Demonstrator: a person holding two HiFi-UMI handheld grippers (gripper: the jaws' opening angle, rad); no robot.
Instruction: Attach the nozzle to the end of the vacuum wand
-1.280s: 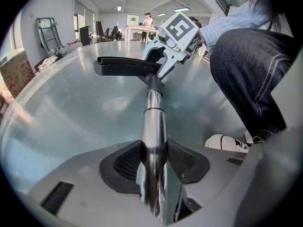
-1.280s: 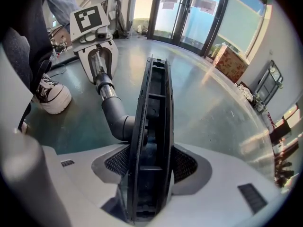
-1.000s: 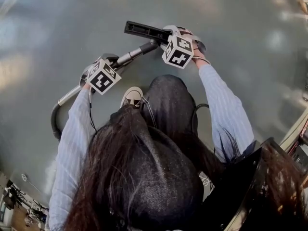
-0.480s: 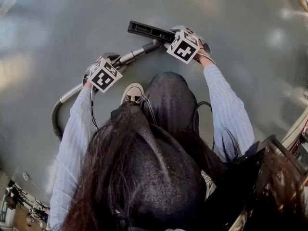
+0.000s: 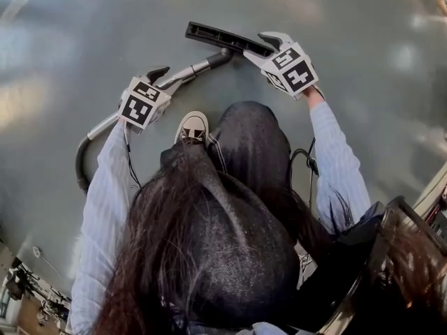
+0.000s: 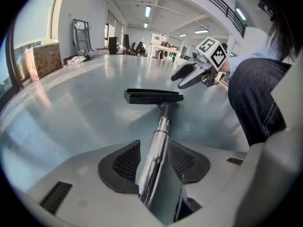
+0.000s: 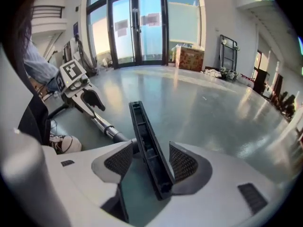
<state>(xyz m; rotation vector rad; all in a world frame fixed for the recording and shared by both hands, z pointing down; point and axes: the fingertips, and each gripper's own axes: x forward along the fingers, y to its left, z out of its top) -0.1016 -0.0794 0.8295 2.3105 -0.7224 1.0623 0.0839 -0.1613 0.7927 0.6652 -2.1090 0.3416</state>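
The flat black nozzle (image 5: 223,39) lies on the grey floor, and its neck meets the dark end of the chrome wand (image 5: 183,75). In the head view my left gripper (image 5: 157,74) hovers over the wand's middle and my right gripper (image 5: 274,42) hovers over the nozzle's right end. The wand (image 6: 161,131) runs between the open jaws of my left gripper (image 6: 154,155) towards the nozzle (image 6: 154,96), with the pads off it. Below my open right gripper (image 7: 149,162), the nozzle (image 7: 144,136) shows with gaps on both sides. The wand (image 7: 106,127) joins it at the left.
The wand's black hose (image 5: 80,169) curls off to the left. A shoe (image 5: 192,132) and a bent knee in dark jeans (image 5: 248,138) are close behind the wand. Cardboard boxes (image 7: 189,58) stand by the glass doors and a trolley (image 6: 81,32) by the far wall.
Both grippers have come up off the vacuum: the left off the wand, the right off the nozzle's right end while rolling. Nozzle and wand stay joined on the floor.
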